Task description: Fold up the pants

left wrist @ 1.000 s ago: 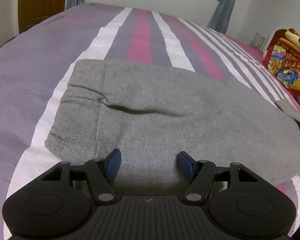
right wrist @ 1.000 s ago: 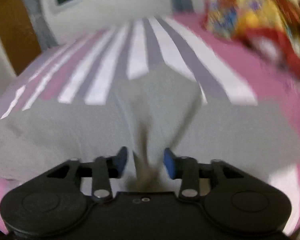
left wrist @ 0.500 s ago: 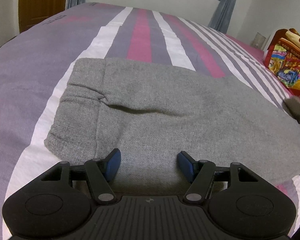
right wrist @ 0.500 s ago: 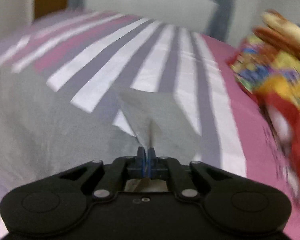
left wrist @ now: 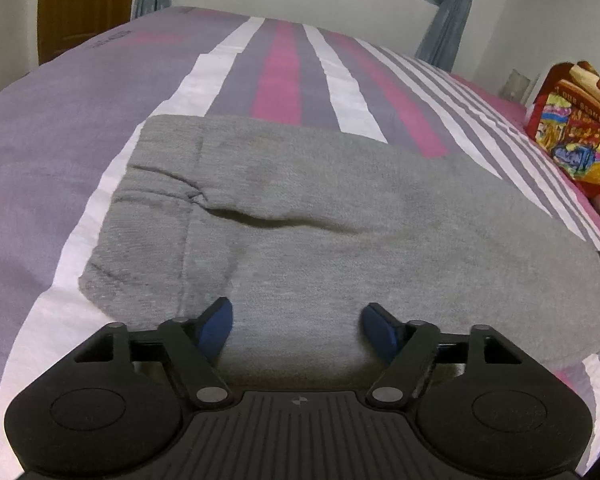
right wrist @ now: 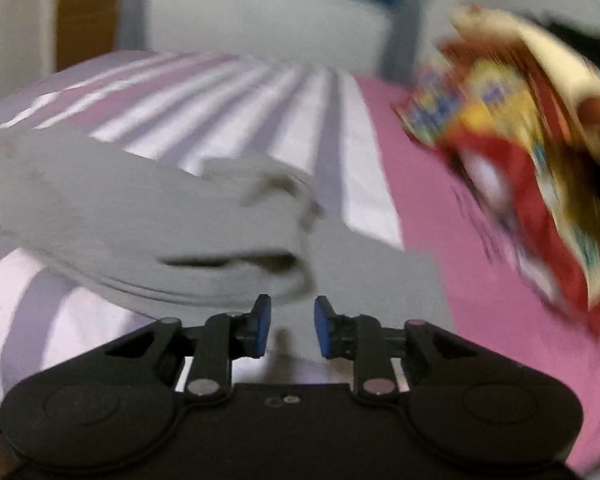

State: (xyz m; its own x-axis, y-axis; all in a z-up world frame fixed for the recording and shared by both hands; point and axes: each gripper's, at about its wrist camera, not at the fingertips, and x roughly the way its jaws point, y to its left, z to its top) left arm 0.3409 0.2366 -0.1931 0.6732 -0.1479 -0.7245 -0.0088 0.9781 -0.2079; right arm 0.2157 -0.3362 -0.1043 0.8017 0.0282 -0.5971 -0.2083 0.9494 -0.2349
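Both grippers, left gripper point(left wrist: 296, 330) and right gripper point(right wrist: 288, 326), hung released above the grey pants point(left wrist: 340, 216) on the bed point(left wrist: 60, 128); soft, limp fleece, probably best pinched at the hems

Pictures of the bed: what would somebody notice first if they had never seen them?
Probably the big gray pants spread flat across the striped pink, purple and white bedspread, right in the middle. Next, the bright red and yellow cartoon blanket bunched at the right edge of the bed. Both black tongs, left and right, sit open just above the pants.
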